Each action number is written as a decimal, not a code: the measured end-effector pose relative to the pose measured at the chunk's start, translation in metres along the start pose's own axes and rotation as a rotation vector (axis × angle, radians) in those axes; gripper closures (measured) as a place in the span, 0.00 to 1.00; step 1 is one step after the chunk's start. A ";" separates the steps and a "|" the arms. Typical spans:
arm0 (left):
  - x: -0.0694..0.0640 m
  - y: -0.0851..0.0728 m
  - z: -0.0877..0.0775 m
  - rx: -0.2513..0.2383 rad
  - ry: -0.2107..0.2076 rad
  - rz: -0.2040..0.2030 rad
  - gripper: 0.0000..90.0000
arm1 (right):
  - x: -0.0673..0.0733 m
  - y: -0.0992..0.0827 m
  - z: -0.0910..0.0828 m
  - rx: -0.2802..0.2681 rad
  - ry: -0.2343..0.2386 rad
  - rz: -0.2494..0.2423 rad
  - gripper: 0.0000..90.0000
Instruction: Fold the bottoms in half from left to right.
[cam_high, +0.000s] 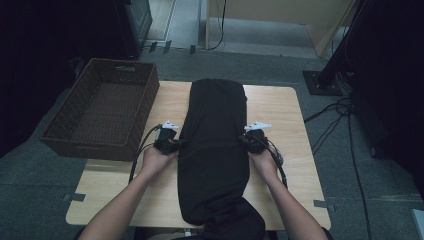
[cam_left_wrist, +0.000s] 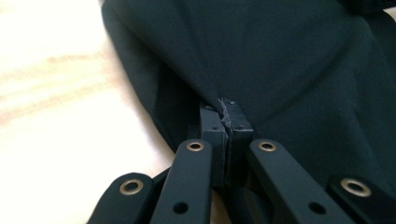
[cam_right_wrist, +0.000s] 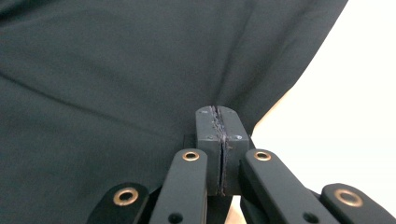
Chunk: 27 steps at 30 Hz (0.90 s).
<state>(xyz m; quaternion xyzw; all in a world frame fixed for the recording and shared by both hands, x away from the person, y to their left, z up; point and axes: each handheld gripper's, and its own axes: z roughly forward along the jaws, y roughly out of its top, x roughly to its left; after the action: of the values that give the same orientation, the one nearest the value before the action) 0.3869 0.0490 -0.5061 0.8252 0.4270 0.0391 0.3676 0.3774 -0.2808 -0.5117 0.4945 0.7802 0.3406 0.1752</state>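
Both grippers are clamped on the side edges of a long black garment (cam_high: 215, 150) that lies lengthwise down the wooden table (cam_high: 280, 105). The left gripper (cam_high: 175, 145) has its jaws fully together with a pinch of the cloth's edge (cam_left_wrist: 224, 105) caught between the pads, and the fabric spreads away ahead of it and to its right, with bare tabletop to its left. The right gripper (cam_high: 246, 141) is closed the same way on the opposite edge (cam_right_wrist: 217, 112), the cloth fanning out ahead and to its left, the pale table showing to its right. The main risk, as I judge it, is that each bite is shallow: only a thin fold sits between the pads, so a lift or a pull apart could let the smooth fabric slide out on one side and leave the garment hanging crooked. If several layers are stacked here, a gripper may have caught just the top one, and the piece would open up instead of moving as one. The near end of the garment (cam_high: 225, 220) droops over the table's front edge, and its weight could drag the rest off. What kind of garment it is stays unclear, since the black cloth swallows seams and folds, and the number of layers cannot be told. A woven brown basket (cam_high: 102, 107) stands beyond and to the left of the left gripper.
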 end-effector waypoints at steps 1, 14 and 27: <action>-0.003 -0.004 -0.004 0.003 -0.009 0.004 1.00 | 0.001 -0.004 -0.004 0.003 0.009 -0.007 1.00; -0.031 -0.045 -0.053 0.021 -0.070 0.044 0.61 | 0.026 -0.054 -0.069 -0.040 0.156 -0.029 0.59; 0.011 0.022 -0.007 -0.016 -0.032 -0.035 0.52 | -0.019 -0.004 -0.013 -0.079 0.096 0.083 0.47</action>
<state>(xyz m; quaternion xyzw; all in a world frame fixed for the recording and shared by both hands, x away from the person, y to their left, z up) 0.4059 0.0534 -0.4894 0.8153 0.4351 0.0225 0.3815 0.3754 -0.3032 -0.5063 0.5023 0.7526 0.4012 0.1428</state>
